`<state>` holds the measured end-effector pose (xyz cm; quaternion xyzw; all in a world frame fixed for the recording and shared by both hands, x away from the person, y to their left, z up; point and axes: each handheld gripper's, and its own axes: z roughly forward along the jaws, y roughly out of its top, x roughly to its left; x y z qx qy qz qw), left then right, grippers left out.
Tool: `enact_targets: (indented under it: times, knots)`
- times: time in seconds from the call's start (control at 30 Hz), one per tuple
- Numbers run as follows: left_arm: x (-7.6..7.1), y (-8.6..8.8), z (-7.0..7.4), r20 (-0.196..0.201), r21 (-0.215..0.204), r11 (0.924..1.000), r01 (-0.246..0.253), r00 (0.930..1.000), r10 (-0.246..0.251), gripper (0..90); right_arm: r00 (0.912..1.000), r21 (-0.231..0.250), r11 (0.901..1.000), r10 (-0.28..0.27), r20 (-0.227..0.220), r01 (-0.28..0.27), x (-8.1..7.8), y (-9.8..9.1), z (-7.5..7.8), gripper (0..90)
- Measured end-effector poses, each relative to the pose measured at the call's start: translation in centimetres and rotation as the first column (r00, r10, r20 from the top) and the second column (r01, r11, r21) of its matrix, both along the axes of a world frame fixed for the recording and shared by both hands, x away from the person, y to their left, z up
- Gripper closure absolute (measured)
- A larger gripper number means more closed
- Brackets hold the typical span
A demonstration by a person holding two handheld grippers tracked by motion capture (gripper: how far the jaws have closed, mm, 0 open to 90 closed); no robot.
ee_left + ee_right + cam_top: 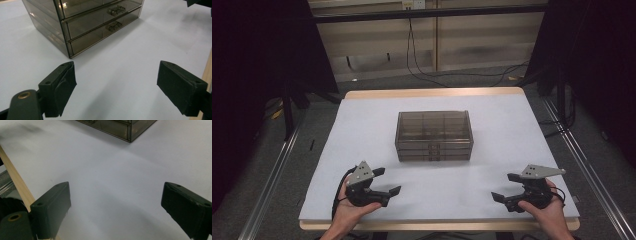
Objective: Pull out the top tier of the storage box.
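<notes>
A smoky translucent drawer cabinet (434,135) with three stacked drawers stands in the middle of the white table cover (362,125). Its drawer fronts and small handles (114,25) face the person. My left gripper (387,181) is held at the front left of the table, open, with nothing between its jaws. My right gripper (506,187) is held at the front right, also open and empty. In the left gripper view the cabinet (82,22) lies ahead of the gripper (116,87); in the right gripper view its corner (125,130) shows at the top, beyond the gripper (116,207).
The table's wooden edge (437,93) borders the white cover. Metal rails (272,175) run along both sides on the floor. Cables (422,70) trail across the floor behind the table. Dark curtains stand at left and right.
</notes>
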<state>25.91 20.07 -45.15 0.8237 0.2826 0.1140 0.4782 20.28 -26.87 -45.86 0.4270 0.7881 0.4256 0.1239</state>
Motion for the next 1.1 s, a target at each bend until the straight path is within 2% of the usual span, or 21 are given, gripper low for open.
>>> enact_targets:
  times: [0.17, 0.2, 0.37, 0.4, 0.47, 0.57, 0.6, 0.63, 0.7, 0.73, 0.77, 0.8, 0.83, 0.9, 0.93, 1.03, 1.1]
  knots:
    - [0.0, -0.2, 0.0, 0.008, 0.008, 1.0, 0.0, 1.0, 0.0, 15.2, 1.0, -0.003, 1.0, -0.002, 0.002, 0.002, 0.0, 0.0, 0.0, 9.0]
    - [0.0, -0.2, 0.1, 0.013, 0.023, 0.9997, -0.002, 0.9999, 0.002, 14.6, 1.0, -0.003, 1.0, -0.002, 0.002, 0.002, 0.0, -0.1, 0.0, 9.0]
    - [-0.5, -0.9, 0.3, 0.027, 0.016, 0.9997, 0.021, 0.9994, -0.021, 13.6, 1.0, -0.002, 1.0, -0.005, 0.0, 0.005, -0.1, -0.1, 0.0, 9.0]
    - [-0.6, -1.0, 0.4, 0.035, 0.03, 0.9988, 0.039, 0.9986, -0.04, 13.6, 1.0, -0.002, 1.0, -0.006, -0.001, 0.006, -0.1, 0.0, 0.0, 9.0]
    - [-0.8, -1.1, 0.4, 0.055, 0.045, 0.9982, 0.041, 0.9975, -0.043, 13.6, 1.0, -0.002, 1.0, -0.006, -0.001, 0.006, -0.1, -0.1, 0.0, 9.0]
    - [-1.0, -1.3, 0.4, 0.064, 0.04, 0.9987, 0.034, 0.9973, -0.036, 13.6, 1.0, -0.005, 1.0, -0.007, 0.0, 0.007, -0.2, -0.1, 0.0, 9.0]
    - [-1.1, -1.3, 0.5, 0.074, 0.066, 0.9973, 0.031, 0.9966, -0.036, 13.6, 1.0, -0.005, 1.0, -0.006, 0.001, 0.006, -0.2, 0.0, 0.0, 9.0]
    - [-1.1, -1.3, 0.5, 0.074, 0.066, 0.9973, 0.031, 0.9966, -0.036, 13.8, 1.0, -0.005, 1.0, -0.005, 0.0, 0.005, -0.2, -0.1, 0.0, 9.0]
    - [-1.3, -1.6, 0.4, 0.121, 0.097, 0.9951, 0.02, 0.9922, -0.032, 14.7, 1.0, -0.006, 1.0, -0.007, 0.001, 0.007, -0.2, -0.1, 0.0, 9.0]
    - [-1.3, -1.6, 0.4, 0.121, 0.097, 0.9951, 0.02, 0.9922, -0.032, 17.4, 1.0, -0.006, 1.0, -0.007, 0.001, 0.007, -0.2, -0.1, 0.0, 9.0]
    - [-1.5, -1.8, 0.4, 0.166, 0.11, 0.9939, -0.004, 0.986, -0.015, 21.9, 1.0, -0.004, 1.0, -0.008, 0.001, 0.008, -0.2, 0.0, 0.0, 9.0]
    - [-1.5, -1.8, 0.4, 0.166, 0.11, 0.9939, -0.004, 0.986, -0.015, 22.5, 1.0, -0.007, 1.0, -0.005, 0.0, 0.005, -0.2, 0.0, 0.0, 9.0]
    - [-1.6, -1.9, 0.4, 0.18, 0.137, 0.9905, -0.015, 0.9836, -0.01, 22.3, 1.0, -0.007, 1.0, -0.004, -0.001, 0.004, -0.2, 0.0, 0.0, 9.0]
    - [-1.7, -2.1, 0.3, 0.225, 0.174, 0.9844, -0.023, 0.9742, -0.017, 22.4, 1.0, -0.007, 1.0, -0.004, -0.002, 0.004, -0.2, 0.0, 0.0, 9.0]
    - [-1.8, -2.3, 0.3, 0.238, 0.179, 0.9834, -0.026, 0.9712, -0.018, 22.6, 1.0, -0.008, 1.0, -0.003, -0.002, 0.003, -0.2, 0.0, 0.0, 9.0]
    - [-1.8, -2.5, 0.3, 0.247, 0.182, 0.983, -0.023, 0.9689, -0.023, 23.3, 1.0, -0.008, 1.0, -0.002, -0.001, 0.002, -0.1, 0.0, -0.1, 9.0]
    - [-1.9, -2.9, 0.5, 0.275, 0.193, 0.9807, -0.031, 0.9611, -0.024, 26.4, 1.0, -0.007, 1.0, -0.001, 0.0, 0.001, -0.1, 0.0, -0.1, 9.0]
